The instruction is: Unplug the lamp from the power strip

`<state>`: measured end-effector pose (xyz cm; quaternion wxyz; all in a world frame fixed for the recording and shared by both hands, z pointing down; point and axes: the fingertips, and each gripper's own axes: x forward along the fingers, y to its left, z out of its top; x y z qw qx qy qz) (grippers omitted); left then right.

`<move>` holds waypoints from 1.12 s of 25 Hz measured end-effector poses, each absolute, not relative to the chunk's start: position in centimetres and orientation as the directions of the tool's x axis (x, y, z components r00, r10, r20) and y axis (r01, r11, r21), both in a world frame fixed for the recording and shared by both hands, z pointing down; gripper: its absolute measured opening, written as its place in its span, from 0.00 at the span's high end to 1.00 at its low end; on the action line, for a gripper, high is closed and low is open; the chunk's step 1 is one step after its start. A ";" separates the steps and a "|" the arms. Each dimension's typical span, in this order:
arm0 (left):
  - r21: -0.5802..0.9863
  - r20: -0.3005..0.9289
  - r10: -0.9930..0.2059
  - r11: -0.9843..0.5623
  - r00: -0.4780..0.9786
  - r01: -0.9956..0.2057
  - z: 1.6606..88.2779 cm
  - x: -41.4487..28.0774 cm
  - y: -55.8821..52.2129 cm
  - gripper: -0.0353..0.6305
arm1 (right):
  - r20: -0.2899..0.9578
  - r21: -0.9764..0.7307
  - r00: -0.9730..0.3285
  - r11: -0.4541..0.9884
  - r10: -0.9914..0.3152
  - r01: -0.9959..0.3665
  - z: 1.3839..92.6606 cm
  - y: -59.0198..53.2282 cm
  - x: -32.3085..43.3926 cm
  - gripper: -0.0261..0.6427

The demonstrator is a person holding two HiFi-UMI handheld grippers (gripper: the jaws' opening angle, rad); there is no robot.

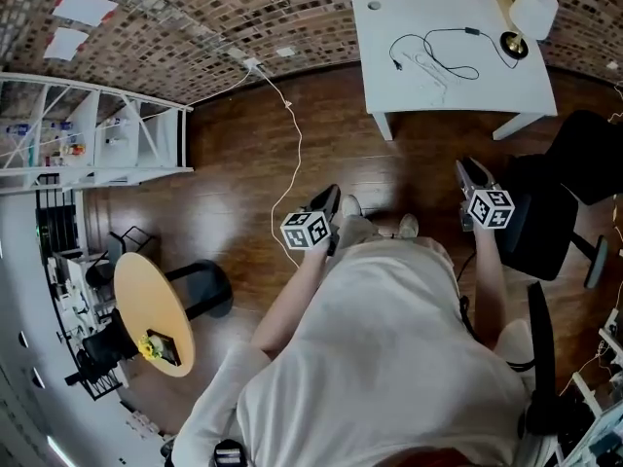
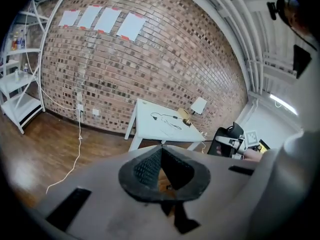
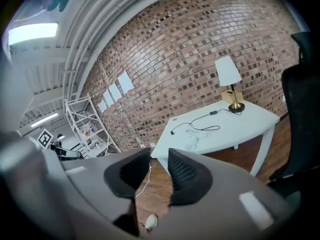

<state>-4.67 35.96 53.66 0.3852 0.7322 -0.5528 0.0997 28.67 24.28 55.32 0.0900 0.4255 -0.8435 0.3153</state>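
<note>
left tongs (image 2: 161, 155) closed | right tongs (image 3: 159, 157) parted | lamp (image 1: 531, 12) far ahead on table (image 1: 467, 90)

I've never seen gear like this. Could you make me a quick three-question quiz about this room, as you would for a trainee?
1. True or false: the small lamp with white shade and brass base stands on the wooden floor.
2. The right gripper has its fingers: A pressed together; B apart, nothing between them; C clamped on the cord.
3. What does the lamp's thin black cord lie on?
Key: 1 false; 2 B; 3 the white rectangular table.
</note>
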 end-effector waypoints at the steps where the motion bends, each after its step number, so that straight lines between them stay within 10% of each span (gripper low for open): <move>1: 0.461 0.570 -0.728 -0.100 0.381 -0.882 54.0 -4.4 36.0 0.94 | 0.431 -0.458 -0.623 0.437 -0.653 -0.774 55.7 25.0 28.4 0.80; 28: 0.433 0.533 -0.665 -0.317 0.524 -0.844 55.0 -13.9 33.2 0.94 | 0.498 -0.355 -0.680 0.589 -0.538 -0.726 53.7 28.9 8.6 0.74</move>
